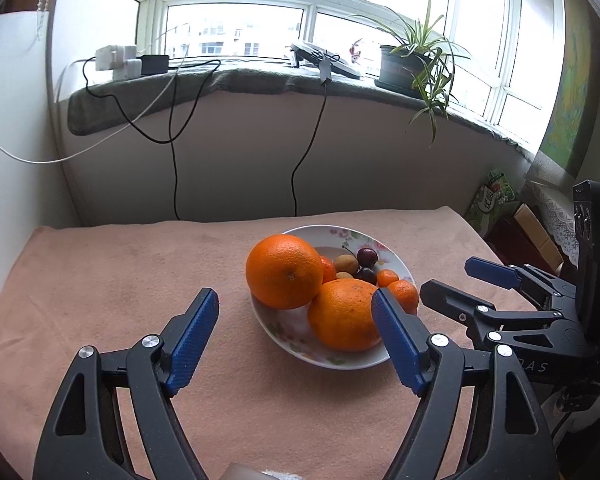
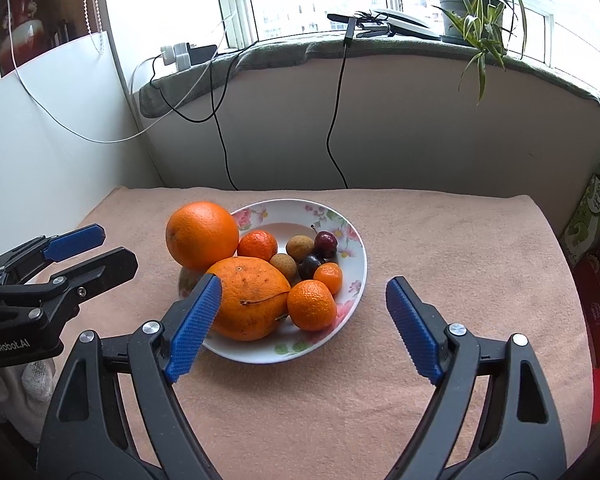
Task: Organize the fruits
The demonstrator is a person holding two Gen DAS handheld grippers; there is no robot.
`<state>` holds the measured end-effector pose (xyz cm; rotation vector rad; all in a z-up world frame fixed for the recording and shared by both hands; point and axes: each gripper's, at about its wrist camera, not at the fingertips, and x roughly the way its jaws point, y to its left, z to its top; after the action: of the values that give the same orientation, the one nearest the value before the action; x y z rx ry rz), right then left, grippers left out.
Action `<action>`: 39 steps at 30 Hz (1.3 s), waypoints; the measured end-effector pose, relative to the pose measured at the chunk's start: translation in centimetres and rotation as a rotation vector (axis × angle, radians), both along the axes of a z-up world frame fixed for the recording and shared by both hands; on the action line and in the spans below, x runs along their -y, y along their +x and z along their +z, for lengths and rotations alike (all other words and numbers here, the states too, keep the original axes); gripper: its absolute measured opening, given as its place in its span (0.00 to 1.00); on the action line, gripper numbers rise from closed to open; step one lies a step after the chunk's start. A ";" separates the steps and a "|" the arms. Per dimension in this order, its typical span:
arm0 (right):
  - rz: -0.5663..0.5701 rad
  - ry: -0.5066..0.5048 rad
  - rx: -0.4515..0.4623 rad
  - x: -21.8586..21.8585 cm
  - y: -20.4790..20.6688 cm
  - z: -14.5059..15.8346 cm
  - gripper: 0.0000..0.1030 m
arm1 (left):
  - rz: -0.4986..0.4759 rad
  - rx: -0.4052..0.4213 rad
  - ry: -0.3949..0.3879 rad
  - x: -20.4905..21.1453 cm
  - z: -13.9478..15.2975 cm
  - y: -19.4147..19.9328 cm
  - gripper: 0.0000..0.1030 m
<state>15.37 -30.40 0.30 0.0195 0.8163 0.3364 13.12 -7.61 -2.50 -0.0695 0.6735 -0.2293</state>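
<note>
The floral bowl (image 2: 352,280) stands in the middle of the frame on the surface covered with a pink cloth (image 2: 440,240), and all the fruit that I can see is already in it. I count two large oranges (image 2: 202,234), one sitting on the left rim and one in front, three small mandarins (image 2: 311,305), two brown longan-like fruits (image 2: 300,248) and two dark cherries (image 2: 325,243). No fruit lies on the cloth, so I judge that the task is almost finished, or that only a better arrangement is left. The right gripper (image 2: 304,328) is wide and holds nothing, in the lower part of the frame before the bowl. The left gripper (image 1: 296,340) is also wide and empty. On the window ledge at the upper right stands one potted plant (image 2: 472,4).
</note>
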 end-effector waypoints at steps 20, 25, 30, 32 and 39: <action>-0.050 -0.010 0.087 0.6 -3.8 1.8 0.94 | 0.048 0.036 0.025 0.1 0.7 -3.8 0.77; -0.055 -0.003 0.079 0.7 -4.1 1.7 0.94 | 0.052 0.041 0.028 0.1 0.8 -4.2 0.77; -0.055 -0.004 0.079 0.8 -4.3 1.7 0.94 | 0.048 0.043 0.027 0.3 0.9 -4.5 0.77; -0.056 -0.003 0.078 0.9 -4.5 1.7 0.94 | 0.047 0.045 0.028 0.4 1.0 -4.7 0.77; -0.050 -0.001 0.082 0.5 -4.7 1.9 0.94 | 0.051 0.051 0.026 0.3 1.2 -5.0 0.77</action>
<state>10.65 -30.95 2.21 0.0248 0.7341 0.2874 8.14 -7.90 -1.30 -0.0562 0.6234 -0.1725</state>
